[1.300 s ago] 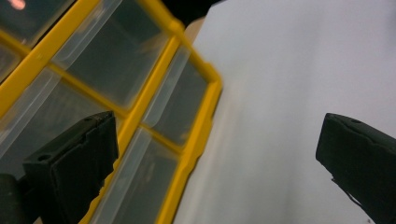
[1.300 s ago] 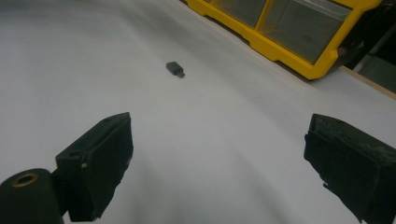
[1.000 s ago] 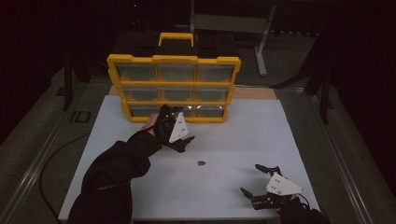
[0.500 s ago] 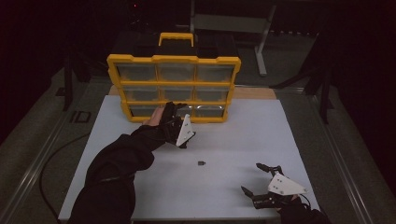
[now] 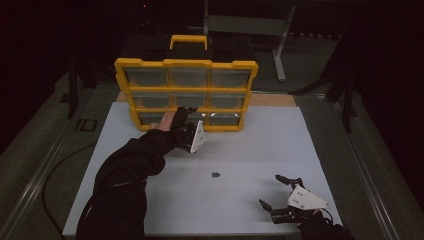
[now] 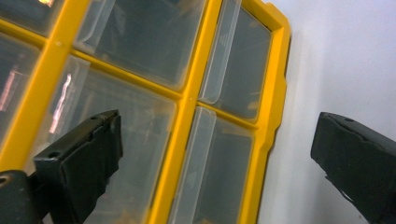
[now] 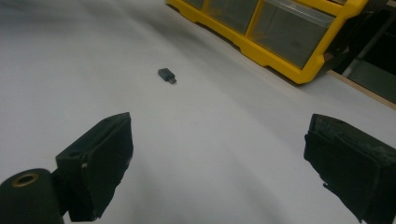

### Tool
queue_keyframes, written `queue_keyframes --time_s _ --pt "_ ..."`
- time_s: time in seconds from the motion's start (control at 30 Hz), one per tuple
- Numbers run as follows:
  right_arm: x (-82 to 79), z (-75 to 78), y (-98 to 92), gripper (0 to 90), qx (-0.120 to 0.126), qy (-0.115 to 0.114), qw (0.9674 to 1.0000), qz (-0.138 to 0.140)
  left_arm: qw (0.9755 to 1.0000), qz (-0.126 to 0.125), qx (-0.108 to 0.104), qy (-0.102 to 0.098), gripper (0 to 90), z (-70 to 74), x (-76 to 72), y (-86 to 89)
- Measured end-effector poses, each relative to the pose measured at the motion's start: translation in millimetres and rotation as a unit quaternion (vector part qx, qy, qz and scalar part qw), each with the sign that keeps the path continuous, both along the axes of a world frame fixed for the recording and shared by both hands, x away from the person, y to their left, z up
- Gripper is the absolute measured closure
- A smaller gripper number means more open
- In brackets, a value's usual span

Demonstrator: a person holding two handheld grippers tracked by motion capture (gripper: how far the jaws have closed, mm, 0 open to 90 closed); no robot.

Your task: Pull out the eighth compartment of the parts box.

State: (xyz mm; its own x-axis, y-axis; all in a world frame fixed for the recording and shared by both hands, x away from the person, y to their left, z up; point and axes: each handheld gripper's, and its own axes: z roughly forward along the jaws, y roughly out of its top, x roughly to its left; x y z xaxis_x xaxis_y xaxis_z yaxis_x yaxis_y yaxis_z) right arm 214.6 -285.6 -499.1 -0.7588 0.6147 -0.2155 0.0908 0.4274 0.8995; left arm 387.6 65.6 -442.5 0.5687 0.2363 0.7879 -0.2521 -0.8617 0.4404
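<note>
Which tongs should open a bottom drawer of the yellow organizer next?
Left: the left tongs are open at the yellow plastic drawer organizer's bottom row; the right tongs sit near the table's front edge.

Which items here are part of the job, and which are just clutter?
In the job:
- organizer, yellow, clear drawers
- left hand-held gripper, open, at the bottom drawer row
- small dark part, loose on the table
- right hand-held gripper, open, near the table's front edge

Lying about:
- metal stand behind the table
- cable on the floor at left
</note>
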Motion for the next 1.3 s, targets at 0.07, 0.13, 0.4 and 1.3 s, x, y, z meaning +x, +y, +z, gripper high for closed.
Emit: queue_keyframes --time_s 0.07,0.13,0.4,1.3 --pt "-0.2 -0.1 0.0 8.2 0.001 0.003 1.0000 0.004 0.9999 -0.008 0.008 -0.011 6.3 -2.4 0.5 -1.2" --pt "-0.2 -0.9 0.9 8.2 0.000 0.004 1.0000 0.005 0.9997 -0.007 0.013 -0.021 8.3 -5.1 2.1 -2.8" --pt "-1.0 -1.1 2.8 8.2 -0.005 0.002 0.9999 0.009 0.9977 -0.020 0.037 -0.053 25.0 -13.0 4.8 -12.0" --pt "-1.3 -2.2 4.0 8.3 -0.009 0.006 0.9999 0.012 0.9908 0.036 0.092 -0.093 54.4 -37.4 23.6 -21.9"
